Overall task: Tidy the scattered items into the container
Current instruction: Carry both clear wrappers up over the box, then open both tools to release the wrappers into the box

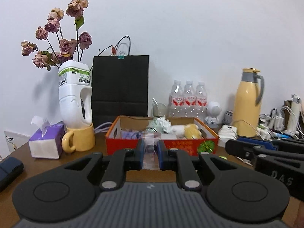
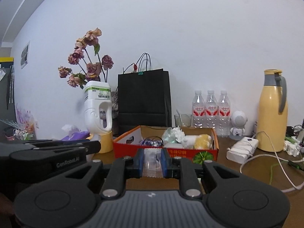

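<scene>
Black hand-held gripper (image 2: pixel 153 157) marked "GenRobot.AI"

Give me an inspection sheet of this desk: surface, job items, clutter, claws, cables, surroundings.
Surface: brown table, crowded along the wall.
Job's things: red box holding soft items; a clear bag between both claws.
Clutter: tissues, mug, white jug with dried roses, black bag, water bottles, yellow flask, toy figure.
Claws: left claw and right claw each shut on the clear bag.
Cables: white cable and charger, right of box.
Surroundings: plain white wall.
</scene>
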`<state>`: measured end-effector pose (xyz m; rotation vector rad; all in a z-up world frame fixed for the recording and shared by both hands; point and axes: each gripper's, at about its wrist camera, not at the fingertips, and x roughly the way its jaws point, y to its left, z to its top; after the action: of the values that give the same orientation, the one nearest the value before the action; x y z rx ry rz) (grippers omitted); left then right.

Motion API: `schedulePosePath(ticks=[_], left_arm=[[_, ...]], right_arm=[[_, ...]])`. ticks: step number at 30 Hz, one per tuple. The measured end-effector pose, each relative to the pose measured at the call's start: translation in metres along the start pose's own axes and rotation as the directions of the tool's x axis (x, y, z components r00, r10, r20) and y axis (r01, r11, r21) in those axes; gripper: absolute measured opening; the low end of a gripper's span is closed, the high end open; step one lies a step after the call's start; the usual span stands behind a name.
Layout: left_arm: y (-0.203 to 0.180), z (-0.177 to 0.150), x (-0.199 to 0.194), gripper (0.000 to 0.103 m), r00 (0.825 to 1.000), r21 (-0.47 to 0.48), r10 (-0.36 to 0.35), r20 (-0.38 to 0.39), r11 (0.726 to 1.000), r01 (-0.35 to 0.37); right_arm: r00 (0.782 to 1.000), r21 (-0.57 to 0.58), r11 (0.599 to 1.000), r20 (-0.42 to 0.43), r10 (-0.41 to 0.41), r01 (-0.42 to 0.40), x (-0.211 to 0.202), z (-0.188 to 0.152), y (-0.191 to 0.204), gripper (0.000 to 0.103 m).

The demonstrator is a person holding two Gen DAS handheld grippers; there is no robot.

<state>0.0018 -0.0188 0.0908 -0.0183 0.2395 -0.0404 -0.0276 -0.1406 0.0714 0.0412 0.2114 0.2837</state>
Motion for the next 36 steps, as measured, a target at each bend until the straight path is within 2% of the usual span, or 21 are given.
schedulePosePath(ticks=[5,8,10,13,15,17,19,22,26,28,31,32,34,36], left_arm=[[0.016,0.030,0.048,0.015,1.000,-0.005,0.009,0.022,1.000,-0.009],[0.026,0.060,0.089,0.015,1.000,0.008,0.015,0.013,1.000,-0.016],[0.034,0.077,0.115,0.015,1.000,0.000,0.027,-0.001,1.000,-0.027],[0.051,0.098,0.162,0.015,0.995,-0.008,0.013,-0.097,1.000,-0.014],[0.060,0.106,0.192,0.015,0.982,-0.025,-0.016,-0.191,1.000,0.011],[0.068,0.110,0.221,0.015,0.958,-0.046,-0.036,-0.286,0.999,0.024],[0.070,0.109,0.245,0.015,0.936,-0.020,-0.034,-0.351,0.999,0.029],[0.070,0.102,0.279,0.015,0.893,0.016,-0.018,-0.451,0.999,0.028],[0.072,0.090,0.321,0.016,0.807,-0.041,-0.076,-0.586,0.997,0.064],[0.070,0.079,0.337,0.016,0.765,-0.039,-0.074,-0.640,0.997,0.064],[0.072,0.068,0.354,0.016,0.715,-0.029,-0.045,-0.698,0.999,0.035],[0.075,0.065,0.358,0.016,0.700,-0.035,-0.044,-0.712,0.999,0.027],[0.079,0.060,0.362,0.022,0.682,-0.044,-0.033,-0.730,0.999,0.001],[0.082,0.059,0.361,0.025,0.675,-0.055,-0.038,-0.737,0.998,-0.004]], right_arm=[[1.000,0.033,0.999,0.004,0.015,-0.015,0.049,0.026,-0.014,0.017],[0.999,0.055,0.998,-0.038,0.035,-0.033,0.092,0.049,-0.026,0.017],[0.994,0.108,0.993,-0.088,0.060,-0.050,0.122,0.067,-0.039,0.017],[0.982,0.152,0.988,-0.180,0.065,-0.038,0.168,0.091,-0.057,0.017],[0.961,0.176,0.984,-0.263,0.081,-0.035,0.200,0.104,-0.068,0.017],[0.934,0.210,0.976,-0.336,0.121,-0.051,0.232,0.110,-0.077,0.017],[0.906,0.251,0.967,-0.398,0.145,-0.045,0.259,0.109,-0.082,0.017],[0.842,0.280,0.959,-0.503,0.194,-0.054,0.298,0.098,-0.080,0.017],[0.748,0.354,0.934,-0.610,0.262,-0.038,0.346,0.077,-0.078,0.017],[0.706,0.363,0.931,-0.655,0.270,-0.019,0.368,0.068,-0.074,0.018],[0.647,0.347,0.938,-0.720,0.253,0.019,0.392,0.054,-0.068,0.020],[0.631,0.346,0.937,-0.735,0.247,0.037,0.397,0.051,-0.068,0.020],[0.611,0.360,0.931,-0.750,0.254,0.055,0.403,0.047,-0.069,0.020],[0.598,0.370,0.926,-0.759,0.258,0.070,0.404,0.048,-0.070,0.022]])
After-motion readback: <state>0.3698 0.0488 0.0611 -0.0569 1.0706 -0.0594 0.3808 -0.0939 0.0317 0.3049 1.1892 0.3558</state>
